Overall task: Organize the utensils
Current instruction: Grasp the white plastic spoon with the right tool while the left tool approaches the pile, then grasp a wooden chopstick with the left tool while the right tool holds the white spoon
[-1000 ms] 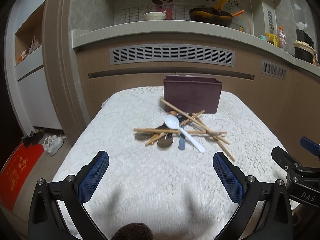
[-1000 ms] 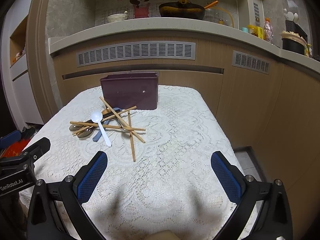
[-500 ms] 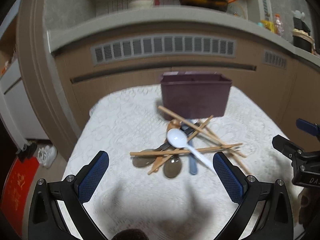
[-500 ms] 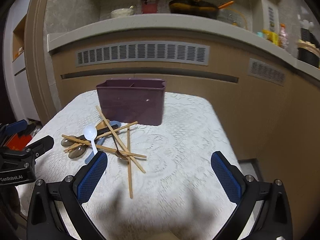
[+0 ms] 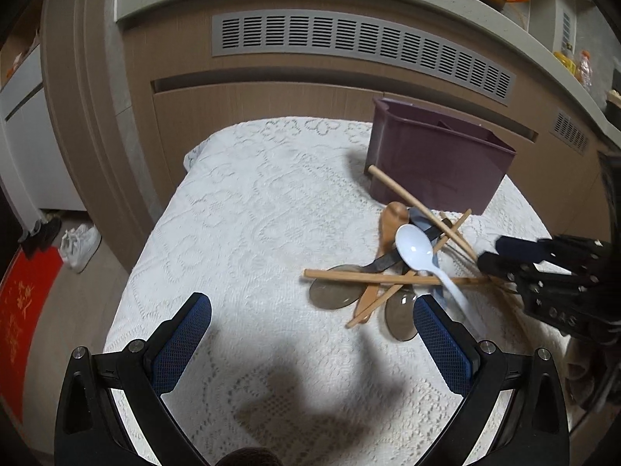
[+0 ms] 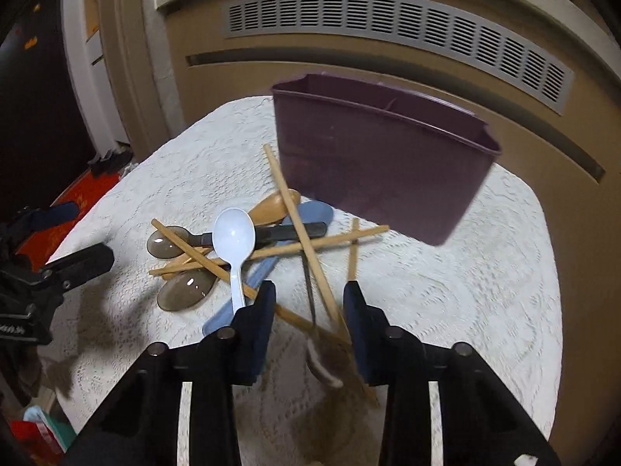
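A pile of utensils lies on the white lace tablecloth: a white spoon, wooden chopsticks, a wooden spoon, smoky translucent spoons and a blue spoon. A purple utensil box stands behind the pile. My left gripper is open and empty, left of the pile. My right gripper is half closed, its fingers straddling the near ends of chopsticks and a thin dark utensil. It also shows in the left wrist view.
A wooden cabinet front with grey vents rises behind the table. White shoes and a red mat lie on the floor at the left. The table's edge drops off on the left.
Both grippers have moved forward and down toward the pile. My right gripper's jaws have narrowed from wide open and now straddle the chopstick ends. The left gripper has swung left.
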`<state>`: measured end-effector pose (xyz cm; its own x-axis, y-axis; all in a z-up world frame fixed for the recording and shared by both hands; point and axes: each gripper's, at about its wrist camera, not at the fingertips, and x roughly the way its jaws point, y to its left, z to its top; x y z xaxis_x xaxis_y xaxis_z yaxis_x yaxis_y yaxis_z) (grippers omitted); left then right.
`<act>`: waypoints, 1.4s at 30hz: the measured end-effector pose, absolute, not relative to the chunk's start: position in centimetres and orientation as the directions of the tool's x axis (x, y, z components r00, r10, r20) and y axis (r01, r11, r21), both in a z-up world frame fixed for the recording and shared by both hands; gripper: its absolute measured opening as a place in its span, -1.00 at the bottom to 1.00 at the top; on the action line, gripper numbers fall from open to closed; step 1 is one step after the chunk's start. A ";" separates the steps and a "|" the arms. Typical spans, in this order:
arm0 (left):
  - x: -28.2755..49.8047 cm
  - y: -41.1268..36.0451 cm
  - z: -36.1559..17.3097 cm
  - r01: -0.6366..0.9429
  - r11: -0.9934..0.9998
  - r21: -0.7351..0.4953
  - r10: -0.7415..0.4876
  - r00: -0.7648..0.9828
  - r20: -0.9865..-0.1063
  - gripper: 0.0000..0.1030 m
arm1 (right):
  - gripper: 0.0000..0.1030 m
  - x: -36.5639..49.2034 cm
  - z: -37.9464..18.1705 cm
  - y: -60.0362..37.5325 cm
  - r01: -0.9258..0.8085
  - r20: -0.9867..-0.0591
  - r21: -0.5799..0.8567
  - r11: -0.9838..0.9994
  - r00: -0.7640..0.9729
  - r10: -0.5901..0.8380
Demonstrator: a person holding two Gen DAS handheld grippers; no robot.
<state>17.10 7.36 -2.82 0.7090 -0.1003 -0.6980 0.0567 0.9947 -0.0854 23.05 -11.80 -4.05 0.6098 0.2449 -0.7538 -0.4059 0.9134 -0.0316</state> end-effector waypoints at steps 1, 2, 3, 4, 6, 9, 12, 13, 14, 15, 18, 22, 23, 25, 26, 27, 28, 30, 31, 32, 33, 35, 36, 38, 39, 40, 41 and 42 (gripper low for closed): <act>17.0 7.4 -2.9 0.052 0.995 -0.085 -0.097 0.708 -0.700 1.00 | -0.47 23.4 -4.1 -11.4 -0.419 -0.761 -0.016 0.908 0.594 0.261; 16.9 7.7 -3.0 0.040 0.996 -0.085 -0.088 0.706 -0.702 1.00 | -0.48 23.6 -4.2 -11.1 -0.436 -0.767 0.016 0.900 0.572 0.291; 16.7 7.9 -3.1 0.028 0.996 -0.086 -0.081 0.706 -0.704 1.00 | -0.48 23.6 -4.2 -10.8 -0.452 -0.770 0.046 0.891 0.552 0.320; 16.6 8.3 -3.2 0.009 0.996 -0.090 -0.070 0.705 -0.706 1.00 | -0.49 23.6 -4.3 -10.3 -0.465 -0.772 0.064 0.883 0.538 0.340; 16.5 8.9 -3.6 -0.020 0.995 -0.094 -0.053 0.703 -0.710 1.00 | -0.48 23.5 -4.6 -9.1 -0.486 -0.771 0.043 0.873 0.540 0.338; 16.2 9.5 -4.0 -0.051 0.996 -0.079 -0.020 0.704 -0.710 1.00 | -0.46 24.2 -5.0 -7.2 -0.495 -0.766 0.010 0.869 0.554 0.325; 15.7 10.0 -4.2 -0.059 0.995 -0.081 -0.017 0.700 -0.714 1.00 | -0.31 25.3 -5.5 -5.7 -0.495 -0.770 -0.024 0.868 0.564 0.300; 15.5 10.1 -4.2 -0.058 0.995 -0.078 -0.015 0.701 -0.713 1.00 | -0.30 25.7 -5.9 -5.1 -0.496 -0.778 -0.041 0.867 0.561 0.284; 15.3 10.2 -4.1 -0.057 0.996 -0.072 -0.011 0.703 -0.711 1.00 | -0.30 25.9 -6.1 -4.9 -0.495 -0.785 -0.054 0.867 0.558 0.270; 15.2 10.3 -4.1 -0.055 0.996 -0.067 -0.008 0.706 -0.708 1.00 | -0.30 26.0 -6.3 -4.8 -0.491 -0.791 -0.065 0.869 0.556 0.256; 15.0 10.2 -3.7 -0.036 0.997 -0.062 -0.018 0.714 -0.699 1.00 | -0.48 25.7 -6.3 -5.0 -0.479 -0.793 -0.085 0.874 0.563 0.232; 15.2 9.3 -3.6 0.025 0.997 -0.072 -0.069 0.717 -0.693 1.00 | -0.52 24.8 -4.9 -7.3 -0.464 -0.781 -0.071 0.883 0.576 0.240; 15.3 9.0 -3.7 0.043 0.996 -0.080 -0.086 0.715 -0.694 1.00 | -0.52 24.4 -4.4 -8.4 -0.454 -0.776 -0.073 0.888 0.585 0.236; 15.8 8.2 -3.7 0.090 0.992 -0.094 -0.130 0.708 -0.694 1.00 | -0.53 23.7 -3.4 -10.7 -0.426 -0.771 -0.065 0.902 0.596 0.226; 16.1 7.7 -3.7 0.119 0.988 -0.100 -0.155 0.704 -0.693 1.00 | -0.53 23.4 -2.9 -12.2 -0.403 -0.770 -0.058 0.913 0.600 0.216; 16.4 7.1 -3.7 0.152 0.983 -0.103 -0.180 0.700 -0.691 1.00 | -0.53 23.2 -2.6 -13.8 -0.376 -0.772 -0.047 0.925 0.602 0.205; 16.8 6.4 -3.6 0.189 0.977 -0.099 -0.204 0.698 -0.686 1.00 | -0.53 23.0 -2.3 -15.1 -0.355 -0.772 -0.042 0.934 0.604 0.195; 17.6 5.1 -3.3 0.252 0.964 -0.079 -0.238 0.698 -0.675 1.00 | -0.53 22.7 -2.1 -17.7 -0.300 -0.772 -0.040 0.953 0.615 0.161; 18.1 4.3 -3.1 0.290 0.954 -0.071 -0.261 0.694 -0.671 1.00 | -0.53 22.7 -2.0 -18.7 -0.283 -0.773 -0.035 0.958 0.616 0.154; 18.6 3.6 -3.0 0.320 0.945 -0.067 -0.280 0.685 -0.673 1.00 | -0.53 22.5 -2.1 -19.6 -0.264 -0.773 -0.023 0.964 0.616 0.150; 19.3 2.8 -2.8 0.350 0.934 -0.071 -0.302 0.668 -0.680 1.00 | -0.53 22.3 -2.1 -20.5 -0.248 -0.774 -0.008 0.969 0.615 0.151; 20.4 1.8 -2.8 0.373 0.922 -0.105 -0.335 0.631 -0.699 1.00 | -0.53 21.8 -2.3 -22.0 -0.222 -0.773 0.021 0.975 0.615 0.157; 21.0 1.4 -2.7 0.371 0.920 -0.127 -0.346 0.617 -0.707 1.00 | -0.53 21.4 -2.4 -22.5 -0.211 -0.770 0.027 0.977 0.619 0.155; 22.8 0.9 -2.6 0.321 0.923 -0.211 -0.367 0.575 -0.731 1.00 | -0.53 20.5 -2.8 -23.1 -0.198 -0.763 0.030 0.980 0.629 0.151; 23.5 0.8 -2.7 0.291 0.926 -0.241 -0.370 0.569 -0.734 1.00 | -0.53 20.3 -2.9 -23.3 -0.193 -0.760 0.038 0.980 0.632 0.154; 24.3 0.9 -2.6 0.237 0.931 -0.276 -0.363 0.572 -0.736 0.97 | -0.53 20.0 -3.1 -23.6 -0.189 -0.757 0.054 0.981 0.633 0.164; 25.3 0.9 -2.6 0.175 0.942 -0.286 -0.334 0.580 -0.743 0.94 | -0.54 20.0 -3.3 -23.5 -0.185 -0.755 0.065 0.981 0.634 0.170; 26.0 1.0 -2.7 0.132 0.949 -0.285 -0.307 0.584 -0.751 0.79 | -0.58 20.0 -3.5 -23.5 -0.180 -0.754 0.074 0.981 0.633 0.173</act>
